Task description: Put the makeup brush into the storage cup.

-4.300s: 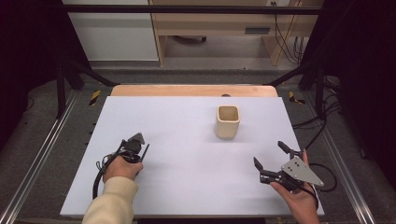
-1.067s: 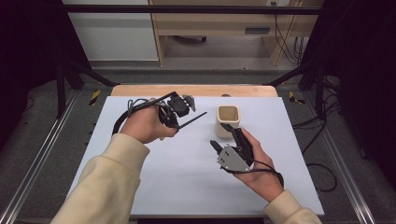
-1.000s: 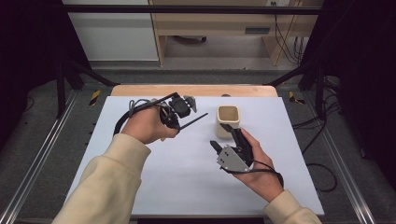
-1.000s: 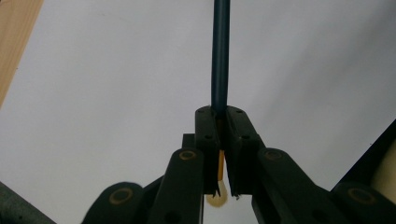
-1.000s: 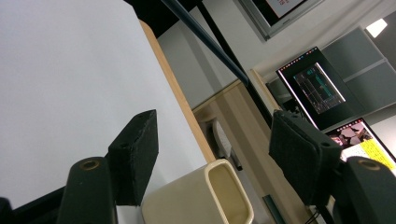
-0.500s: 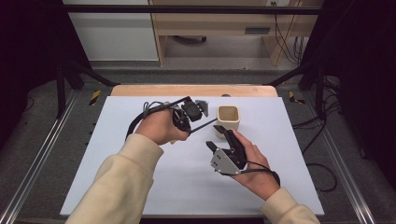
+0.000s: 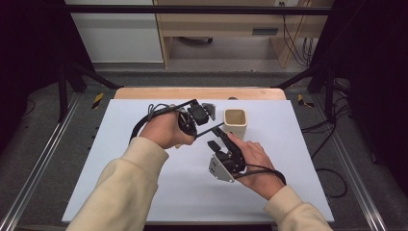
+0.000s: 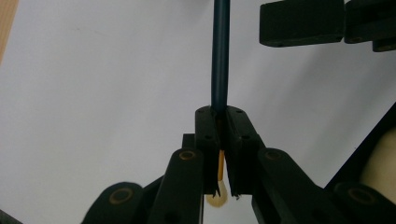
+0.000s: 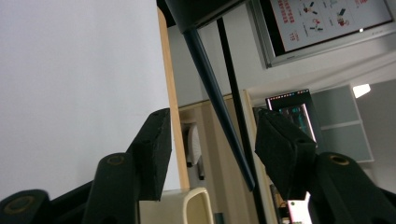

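Your left gripper [image 8: 219, 140] is clamped on the dark pencil [image 8: 220, 51] – your right gripper [image 9: 210, 154], jaws apart (handover, likely), should close on its tip, near the cup [image 7: 235, 122] by the worktop's far edge.

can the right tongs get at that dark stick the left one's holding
Probably yes: the right tongs are open, and the dark stick, clamped in the left tongs, already runs between their jaws with nothing in the way.

Overhead light evenly lit the table [image 7: 144, 192]; surroundings stayed dark. Near fingers [image 9: 154, 149] were slightly blurred; shadows were soft.
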A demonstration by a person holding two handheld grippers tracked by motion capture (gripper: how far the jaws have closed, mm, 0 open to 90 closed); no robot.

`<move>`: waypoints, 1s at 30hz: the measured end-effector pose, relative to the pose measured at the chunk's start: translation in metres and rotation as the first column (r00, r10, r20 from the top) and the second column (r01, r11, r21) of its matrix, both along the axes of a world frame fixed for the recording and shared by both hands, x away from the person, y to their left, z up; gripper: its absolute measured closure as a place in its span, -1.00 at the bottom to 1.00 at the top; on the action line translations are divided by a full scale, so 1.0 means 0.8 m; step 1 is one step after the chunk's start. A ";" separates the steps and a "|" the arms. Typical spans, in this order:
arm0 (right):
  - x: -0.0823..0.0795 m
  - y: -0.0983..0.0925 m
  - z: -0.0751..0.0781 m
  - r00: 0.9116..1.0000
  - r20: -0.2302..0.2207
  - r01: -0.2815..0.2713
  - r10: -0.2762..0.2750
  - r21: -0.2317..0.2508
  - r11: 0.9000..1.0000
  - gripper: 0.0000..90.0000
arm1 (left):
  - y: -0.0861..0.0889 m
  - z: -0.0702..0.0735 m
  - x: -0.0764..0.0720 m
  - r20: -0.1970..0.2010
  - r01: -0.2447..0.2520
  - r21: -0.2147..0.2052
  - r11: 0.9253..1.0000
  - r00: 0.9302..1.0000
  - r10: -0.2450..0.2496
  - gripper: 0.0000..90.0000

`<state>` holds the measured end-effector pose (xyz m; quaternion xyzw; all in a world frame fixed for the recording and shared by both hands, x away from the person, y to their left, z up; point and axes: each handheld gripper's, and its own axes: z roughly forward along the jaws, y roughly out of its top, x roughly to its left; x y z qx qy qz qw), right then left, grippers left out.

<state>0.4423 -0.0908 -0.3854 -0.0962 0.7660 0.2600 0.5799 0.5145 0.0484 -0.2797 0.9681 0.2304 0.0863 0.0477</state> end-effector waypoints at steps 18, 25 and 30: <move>0.003 0.019 -0.002 0.992 0.117 -0.034 0.055 -0.175 0.984 0.44 | -0.005 0.000 -0.002 -0.008 0.011 0.006 1.000 1.000 -0.010 0.86; 0.002 0.021 -0.004 0.990 0.127 -0.041 0.067 -0.201 0.979 0.54 | -0.007 -0.001 -0.003 -0.011 0.010 0.002 1.000 1.000 -0.010 0.86; 0.001 0.023 -0.004 0.989 0.131 -0.042 0.070 -0.206 0.978 0.63 | -0.008 -0.003 -0.003 -0.011 0.016 -0.002 1.000 1.000 -0.016 0.86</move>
